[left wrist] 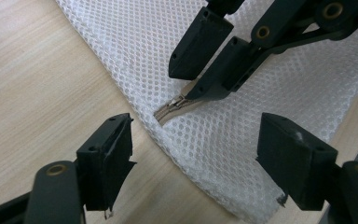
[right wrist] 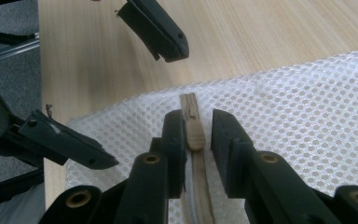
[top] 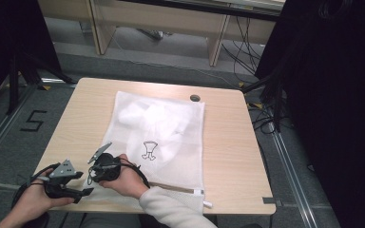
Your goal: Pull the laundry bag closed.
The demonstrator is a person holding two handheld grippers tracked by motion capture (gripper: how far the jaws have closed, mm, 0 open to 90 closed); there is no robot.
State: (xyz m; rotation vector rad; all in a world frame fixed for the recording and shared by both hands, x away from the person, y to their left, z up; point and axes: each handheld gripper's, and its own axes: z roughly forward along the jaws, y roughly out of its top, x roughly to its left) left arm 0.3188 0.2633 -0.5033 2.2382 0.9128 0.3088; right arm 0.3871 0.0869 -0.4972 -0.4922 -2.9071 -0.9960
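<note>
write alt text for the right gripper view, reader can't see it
The right gripper straddles the tan zipper end of a white mesh laundry bag, its two black jaws close on either side with narrow gaps showing. The left gripper stands open beyond it, over the wooden table.

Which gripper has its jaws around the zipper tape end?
The right gripper: its narrowed jaws straddle the tan zipper end of the mesh bag. The left gripper stands wide open beside the bag's corner.

The table is evenly lit from above, soft shadows only; its surroundings are left pretty dark. Close-ups are slightly blurred near the bottom.
</note>
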